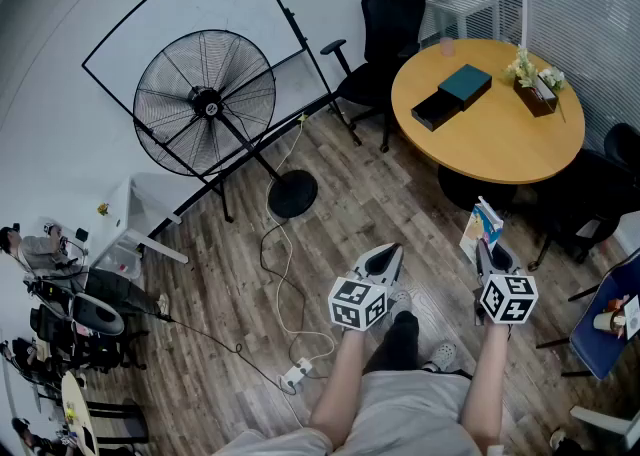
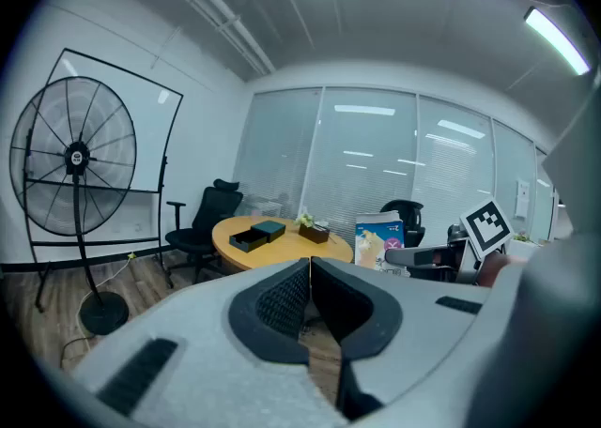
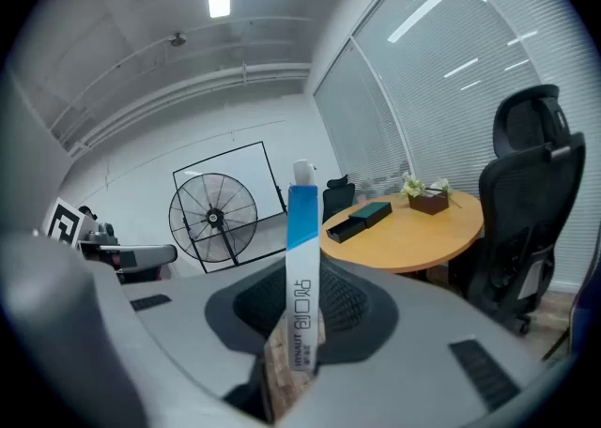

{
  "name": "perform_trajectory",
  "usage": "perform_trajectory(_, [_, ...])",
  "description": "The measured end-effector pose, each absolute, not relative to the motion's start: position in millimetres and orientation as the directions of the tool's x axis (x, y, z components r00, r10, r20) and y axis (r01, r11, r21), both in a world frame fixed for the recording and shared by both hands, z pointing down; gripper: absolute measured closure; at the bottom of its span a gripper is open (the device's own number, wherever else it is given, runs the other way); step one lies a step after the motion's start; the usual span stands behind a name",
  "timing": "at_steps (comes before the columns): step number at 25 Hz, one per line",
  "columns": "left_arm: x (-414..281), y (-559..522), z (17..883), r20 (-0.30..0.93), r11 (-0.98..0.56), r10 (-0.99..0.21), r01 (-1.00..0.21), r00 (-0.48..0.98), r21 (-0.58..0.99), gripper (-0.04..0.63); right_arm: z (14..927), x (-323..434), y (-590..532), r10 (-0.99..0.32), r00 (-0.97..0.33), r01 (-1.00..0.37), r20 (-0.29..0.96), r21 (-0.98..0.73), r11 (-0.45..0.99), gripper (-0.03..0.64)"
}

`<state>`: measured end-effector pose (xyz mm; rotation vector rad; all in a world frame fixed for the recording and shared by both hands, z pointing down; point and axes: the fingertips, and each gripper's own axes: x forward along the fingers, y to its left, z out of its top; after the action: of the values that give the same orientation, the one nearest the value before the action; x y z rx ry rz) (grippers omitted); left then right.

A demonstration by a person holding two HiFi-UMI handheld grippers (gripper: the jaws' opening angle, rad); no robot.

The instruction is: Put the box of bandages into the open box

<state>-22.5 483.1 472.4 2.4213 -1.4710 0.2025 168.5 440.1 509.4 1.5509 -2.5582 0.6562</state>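
Note:
My right gripper (image 1: 488, 249) is shut on the box of bandages (image 1: 481, 229), a flat blue-and-white box that stands upright between the pads (image 3: 302, 285). It also shows in the left gripper view (image 2: 377, 240). My left gripper (image 1: 386, 256) is shut with nothing in it, its jaws touching (image 2: 308, 299). The open box (image 1: 437, 110) is a dark tray on the round wooden table (image 1: 500, 139), with its teal lid (image 1: 465, 84) leaning on it. Both grippers hover over the floor, short of the table. The tray and lid appear far off in both gripper views (image 3: 349, 225) (image 2: 246, 239).
A flower arrangement in a wooden box (image 1: 535, 84) and a pink cup (image 1: 447, 46) sit on the table. Black office chairs (image 1: 385, 34) (image 1: 590, 204) flank it. A large standing fan (image 1: 205, 104), a whiteboard (image 1: 190, 19) and a power strip with cable (image 1: 296, 374) occupy the floor to the left.

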Motion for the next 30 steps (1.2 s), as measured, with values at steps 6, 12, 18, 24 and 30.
perform_trajectory(6, [-24, 470, 473, 0.219, -0.443, -0.845, -0.868, 0.488, 0.226, 0.584, 511, 168, 433, -0.83, -0.501, -0.853, 0.243, -0.301, 0.427, 0.541])
perform_trajectory(12, [-22, 457, 484, 0.242, -0.447, -0.835, -0.865, 0.494, 0.227, 0.584, 509, 168, 421, -0.843, -0.494, -0.849, 0.212, -0.328, 0.415, 0.541])
perform_trajectory(18, [-39, 434, 488, 0.273, -0.426, -0.833, -0.872, 0.482, 0.239, 0.584, 514, 152, 400, -0.83, -0.514, -0.832, 0.219, -0.362, 0.42, 0.541])
perform_trajectory(24, [-52, 398, 490, 0.278, -0.423, -0.831, -0.872, 0.482, 0.247, 0.584, 513, 144, 361, -0.819, -0.519, -0.836, 0.244, -0.346, 0.426, 0.54])
perform_trajectory(30, [-71, 356, 490, 0.291, -0.448, -0.812, -0.859, 0.507, 0.247, 0.584, 514, 127, 322, -0.811, -0.514, -0.846, 0.279, -0.324, 0.424, 0.54])
